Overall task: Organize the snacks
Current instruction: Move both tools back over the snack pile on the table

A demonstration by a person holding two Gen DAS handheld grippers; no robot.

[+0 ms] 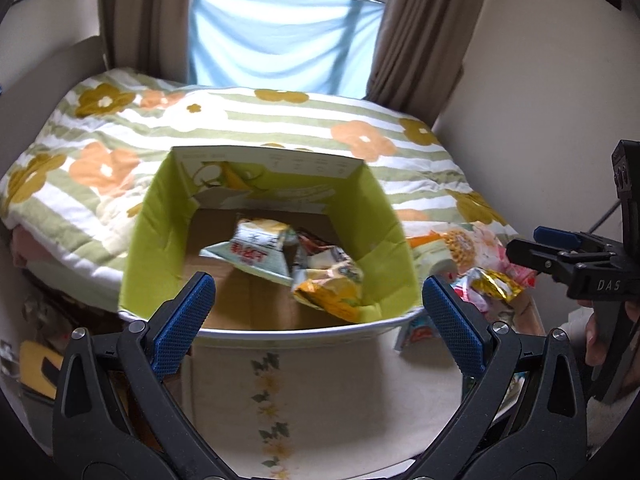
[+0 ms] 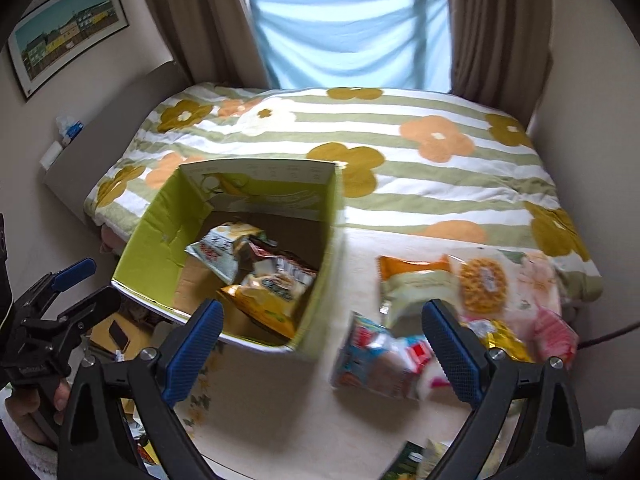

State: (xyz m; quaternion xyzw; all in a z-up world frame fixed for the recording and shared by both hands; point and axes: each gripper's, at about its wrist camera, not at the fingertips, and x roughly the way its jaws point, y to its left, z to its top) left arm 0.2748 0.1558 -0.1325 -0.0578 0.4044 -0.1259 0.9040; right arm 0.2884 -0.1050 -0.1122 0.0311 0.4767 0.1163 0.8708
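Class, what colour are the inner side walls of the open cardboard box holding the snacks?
Lime green; the box shows them best in the left wrist view.

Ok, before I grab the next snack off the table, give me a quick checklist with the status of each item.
1. Right gripper open and holding nothing: ok.
2. Left gripper open and holding nothing: ok.
3. Green box upright with its top open: ok.
4. Room left in the box: ok, snack packets cover only part of the cardboard floor.
5. Loose snacks in reach on the table: ok, the blue and red packet lies right of the box, ahead of the right gripper.
6. Exact outline of that packet: cannot tell, it is blurred.
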